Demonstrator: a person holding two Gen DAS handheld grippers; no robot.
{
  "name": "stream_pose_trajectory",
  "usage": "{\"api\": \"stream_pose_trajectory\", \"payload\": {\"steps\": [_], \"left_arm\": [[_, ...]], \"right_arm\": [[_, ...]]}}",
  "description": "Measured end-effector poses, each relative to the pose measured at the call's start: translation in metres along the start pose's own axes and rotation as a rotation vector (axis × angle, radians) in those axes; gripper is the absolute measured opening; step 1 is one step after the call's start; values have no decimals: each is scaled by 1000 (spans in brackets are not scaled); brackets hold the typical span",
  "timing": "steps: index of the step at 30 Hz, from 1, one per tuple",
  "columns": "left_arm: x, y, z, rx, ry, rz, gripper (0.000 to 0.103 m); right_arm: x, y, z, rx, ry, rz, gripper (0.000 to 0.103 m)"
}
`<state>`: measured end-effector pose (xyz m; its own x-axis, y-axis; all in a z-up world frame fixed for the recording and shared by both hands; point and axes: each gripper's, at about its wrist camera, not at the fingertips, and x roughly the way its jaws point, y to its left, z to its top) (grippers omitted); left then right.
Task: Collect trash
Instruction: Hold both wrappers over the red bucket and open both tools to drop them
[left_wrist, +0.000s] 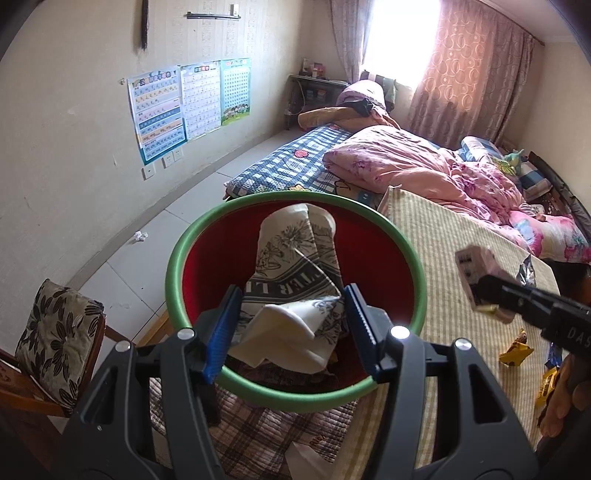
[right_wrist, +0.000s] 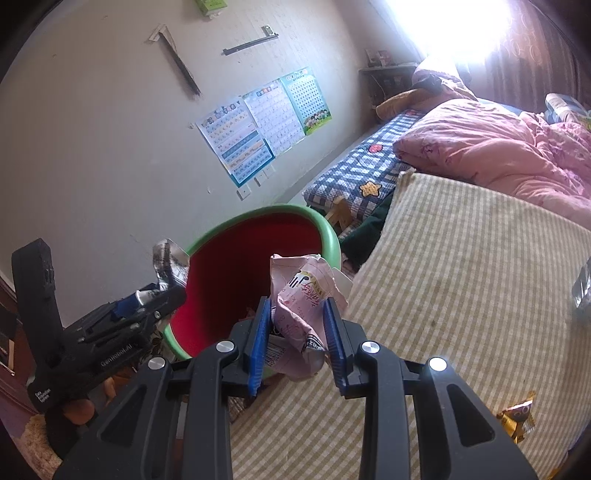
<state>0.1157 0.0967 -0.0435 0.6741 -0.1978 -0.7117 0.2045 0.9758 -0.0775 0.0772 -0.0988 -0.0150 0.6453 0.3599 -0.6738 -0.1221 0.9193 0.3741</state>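
bin: green-rimmed bin (left_wrist: 295, 280) w/ red inside, standing at the edge of the striped mat; everything below is placed from it.
L gripper: left gripper (left_wrist: 291, 328) right over the bin's mouth, blue pads closed on a crumpled printed paper bag (left_wrist: 295, 280); the bag sits partly inside the bin, not let go yet.
R gripper: right gripper (right_wrist: 297, 338) pinching a pink wrapper (right_wrist: 303, 302), pads pressed on both sides; in the L view it hangs just right of the bin's rim, over the mat, not above the opening yet.
in bin: hard to tell what's under the bag, some dark stuff low down.
left to get: yellow snack wrappers (left_wrist: 515, 352) on the striped mat (left_wrist: 443, 236), right of the bin & nearer the camera; a silvery wrapper (left_wrist: 526, 271) further right; white paper ball (left_wrist: 139, 236) on the floor left of the bin, by the wall.
progress: I'd say mid-way. Two pieces in hand, neither dropped; several loose bits still out.
next: prob release the bag, then swing the pink wrapper over the rim.
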Motion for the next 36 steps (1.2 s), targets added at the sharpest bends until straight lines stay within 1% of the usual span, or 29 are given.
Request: {"api": "stream_pose_trajectory", "payload": {"steps": [5, 21, 36], "left_arm": [[7, 1, 4, 13, 6, -20, 55], [25, 3, 8, 27, 38, -68, 55], [36, 5, 12, 36, 59, -78, 55]], "right_arm": [[3, 7, 10, -7, -23, 3, 29], [23, 25, 22, -30, -15, 5, 29], [41, 26, 30, -3, -1, 15, 31]]}}
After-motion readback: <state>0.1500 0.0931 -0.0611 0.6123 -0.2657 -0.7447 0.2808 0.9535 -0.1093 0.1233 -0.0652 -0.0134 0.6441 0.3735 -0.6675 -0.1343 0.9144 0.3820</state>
